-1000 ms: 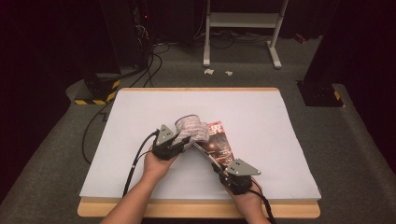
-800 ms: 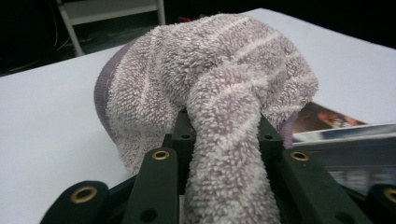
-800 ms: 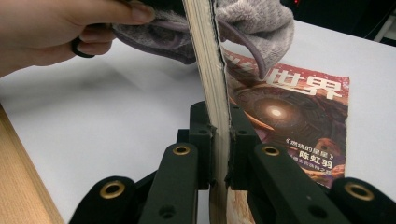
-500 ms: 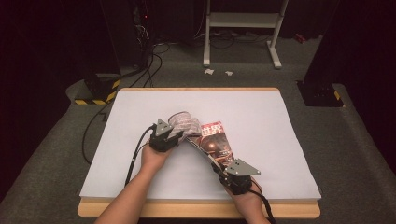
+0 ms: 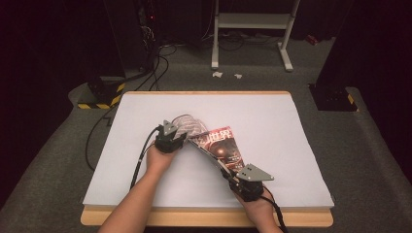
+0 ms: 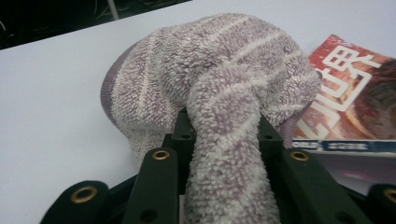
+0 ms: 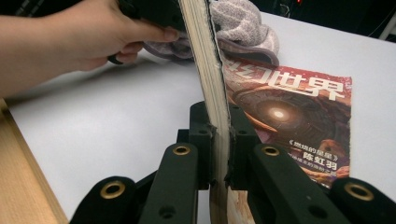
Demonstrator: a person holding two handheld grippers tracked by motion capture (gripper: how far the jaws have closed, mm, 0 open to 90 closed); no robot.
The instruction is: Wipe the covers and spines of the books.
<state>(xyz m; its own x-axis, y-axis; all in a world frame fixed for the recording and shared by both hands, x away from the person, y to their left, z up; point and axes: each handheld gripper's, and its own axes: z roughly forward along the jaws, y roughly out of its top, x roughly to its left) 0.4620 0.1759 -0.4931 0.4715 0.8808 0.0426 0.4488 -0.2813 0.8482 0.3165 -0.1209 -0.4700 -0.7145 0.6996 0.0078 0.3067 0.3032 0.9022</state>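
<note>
- Two grippers worked on a white table (image 5: pixel 272 121), which had a wooden front edge.
- Beyond the table stood a white metal stand (image 5: pixel 252 29), a dark cabinet (image 5: pixel 121 34) and loose black cables (image 5: pixel 160 58) on grey floor; two paper scraps (image 5: pixel 226 75) lay near the stand's feet.
- Nothing on the table stood between the grippers apart from the magazine (image 5: pixel 221 148) and the towel (image 5: pixel 192 127).
- Left gripper (image 5: pixel 171 138): jaws were closed on a twisted fold of the towel; in the left gripper view, the towel (image 6: pixel 210 79) bulged ahead of the jaws, just beside the magazine (image 6: pixel 350 93).
- Right gripper (image 5: pixel 231 174): jaws were clamped on the magazine's page block (image 7: pixel 208 79), holding it tilted on edge, while the back cover lay flat.
- Compared with one second earlier, the left gripper and towel had shifted left and towards the cover's top corner; the right gripper had stayed in place.
- Towel: looped terry, mauve with pale stripes, bunched into a dome.
- Magazine: glossy red cover (image 7: pixel 289 107), white characters, thin rectangular block.
</note>
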